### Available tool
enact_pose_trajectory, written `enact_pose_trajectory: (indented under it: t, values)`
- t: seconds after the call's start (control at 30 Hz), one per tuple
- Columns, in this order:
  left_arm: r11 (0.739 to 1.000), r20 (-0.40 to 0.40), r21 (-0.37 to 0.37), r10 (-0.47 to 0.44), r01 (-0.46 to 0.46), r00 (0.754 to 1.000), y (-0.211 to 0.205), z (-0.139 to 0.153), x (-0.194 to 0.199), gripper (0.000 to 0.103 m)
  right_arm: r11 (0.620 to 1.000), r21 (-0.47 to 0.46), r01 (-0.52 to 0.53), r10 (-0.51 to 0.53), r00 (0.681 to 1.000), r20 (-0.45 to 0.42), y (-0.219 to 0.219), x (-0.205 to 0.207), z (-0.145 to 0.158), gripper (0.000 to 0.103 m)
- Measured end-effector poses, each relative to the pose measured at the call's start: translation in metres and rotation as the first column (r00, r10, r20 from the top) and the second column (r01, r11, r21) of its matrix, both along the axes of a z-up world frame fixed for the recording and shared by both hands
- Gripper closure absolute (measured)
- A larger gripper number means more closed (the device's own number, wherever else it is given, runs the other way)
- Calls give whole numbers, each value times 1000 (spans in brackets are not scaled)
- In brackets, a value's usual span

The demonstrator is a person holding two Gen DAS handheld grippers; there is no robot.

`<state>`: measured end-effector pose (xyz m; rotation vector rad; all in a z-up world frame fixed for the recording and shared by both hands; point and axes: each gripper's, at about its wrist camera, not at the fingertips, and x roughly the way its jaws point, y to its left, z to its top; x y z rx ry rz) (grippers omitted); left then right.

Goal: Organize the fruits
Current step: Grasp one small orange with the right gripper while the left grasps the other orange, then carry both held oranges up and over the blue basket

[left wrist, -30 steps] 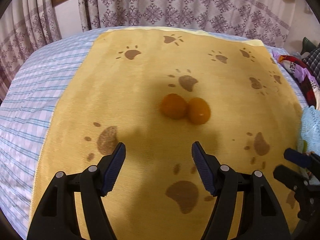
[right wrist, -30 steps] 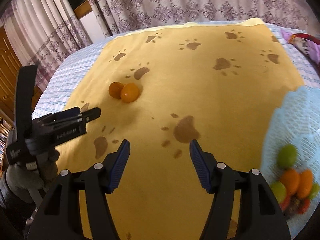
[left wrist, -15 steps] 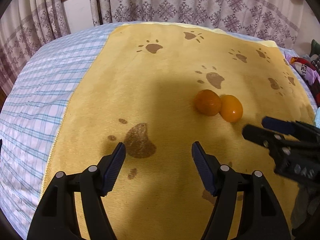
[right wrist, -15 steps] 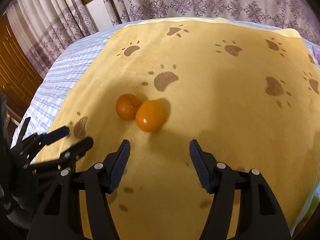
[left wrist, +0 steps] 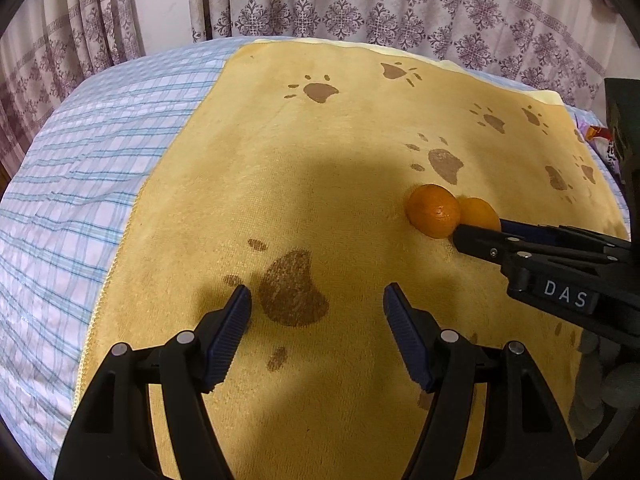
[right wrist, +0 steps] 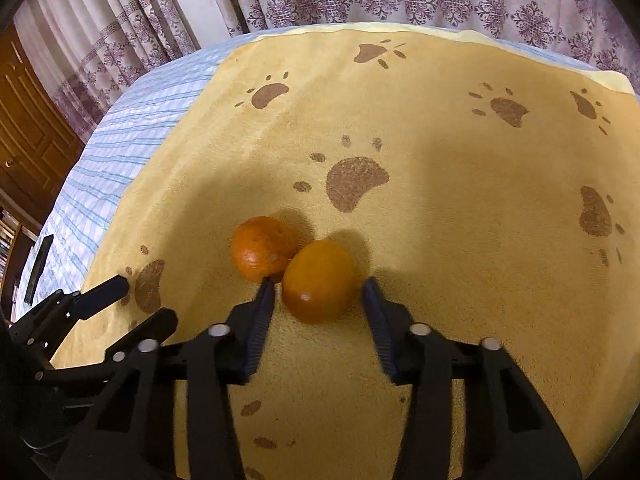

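Two orange fruits lie touching on a yellow paw-print blanket (right wrist: 440,208). The rounder, darker orange (right wrist: 262,249) is on the left; the smooth oval orange fruit (right wrist: 317,280) is on the right. My right gripper (right wrist: 318,290) is open, its jaws on either side of the oval fruit, the left fingertip at the seam between the two fruits. In the left wrist view the oranges sit at right: the dark one (left wrist: 433,210) and the oval one (left wrist: 478,210). My left gripper (left wrist: 316,300) is open and empty over the blanket, left of the fruits.
The blanket covers a bed with a blue-checked sheet (left wrist: 80,184). Patterned curtains (left wrist: 360,4) hang behind. A wooden door (right wrist: 28,128) stands at far left. Colourful cloth (left wrist: 600,136) lies at the right edge.
My right gripper has moved forward and down onto the fruits, so its jaws now bracket the oval one. My left gripper has shifted left, so the fruits sit further right in its view.
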<state>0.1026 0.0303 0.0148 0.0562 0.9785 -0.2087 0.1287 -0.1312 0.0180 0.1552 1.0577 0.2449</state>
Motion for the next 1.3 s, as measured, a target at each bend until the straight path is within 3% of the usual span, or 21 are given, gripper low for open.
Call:
enact_pose_trajectory:
  t: [0.43,0.63,0.9,1.0,1.17,1.3]
  values:
    - [998,25,-30,-59,60,998,-32,8,13,35,997,32,69,-69,998,-5,-35,-39,9,68]
    - [993,15,-74,-87,88,996,-51,8,24,35,992,49,117,-117,993,-19,-53,-61,6,68]
    - [991,-7,-77,-110,109,994,-68,-1,37,35,989,63,130,-130,991,-10,-58,-85,10,68]
    - [990,-14,-68,-124,123,992,-72,-6,42,43,989,68,129,-128,992,-11,-57,-93,11,67]
    - [989,-3,-61,-135,134,991,-72,-8,43,65,989,77,129,-129,992,-8,-56,-102,13,67]
    - [988,3,-63,-141,141,990,-71,-4,39,65,988,83,134,-134,991,-6,-55,-107,15,67]
